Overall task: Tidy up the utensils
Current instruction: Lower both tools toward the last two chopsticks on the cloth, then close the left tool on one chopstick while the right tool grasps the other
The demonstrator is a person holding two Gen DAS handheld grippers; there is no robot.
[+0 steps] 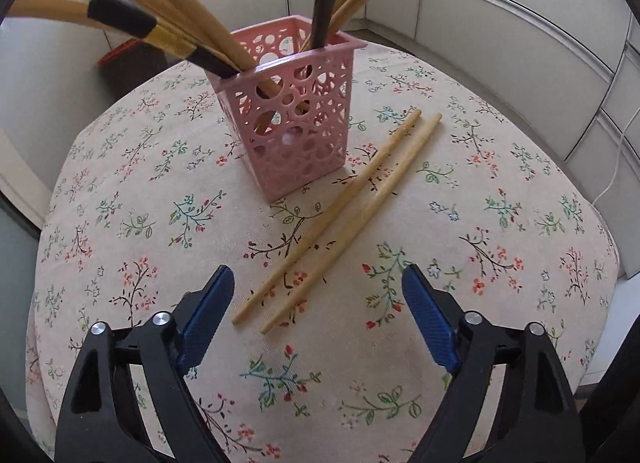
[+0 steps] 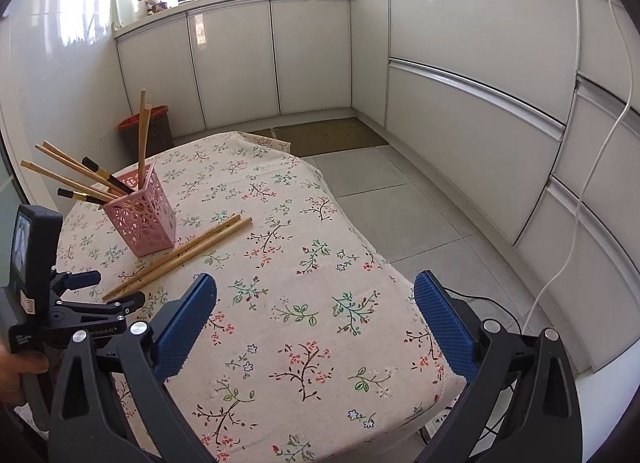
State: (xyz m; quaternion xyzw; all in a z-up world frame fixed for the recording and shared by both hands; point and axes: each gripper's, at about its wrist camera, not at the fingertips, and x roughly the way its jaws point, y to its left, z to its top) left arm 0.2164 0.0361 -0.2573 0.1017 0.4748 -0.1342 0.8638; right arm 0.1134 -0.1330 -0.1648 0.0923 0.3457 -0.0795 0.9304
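A pink perforated holder (image 1: 292, 115) stands on the floral tablecloth (image 1: 480, 223) with several wooden and black-handled chopsticks in it. Two loose wooden chopsticks (image 1: 340, 215) lie side by side on the cloth just right of the holder, their near ends between my left fingers. My left gripper (image 1: 318, 283) is open and empty, just above those near ends. In the right wrist view the holder (image 2: 142, 219) and the loose pair (image 2: 180, 255) sit at the left. My right gripper (image 2: 316, 291) is open and empty over the cloth, to the right of the pair.
The left gripper's body and camera (image 2: 36, 283) show at the left edge of the right wrist view. White cabinets (image 2: 460, 63) ring the room. A red-rimmed bin (image 2: 148, 127) stands beyond the table. The table's right edge (image 2: 400, 279) drops to a tiled floor.
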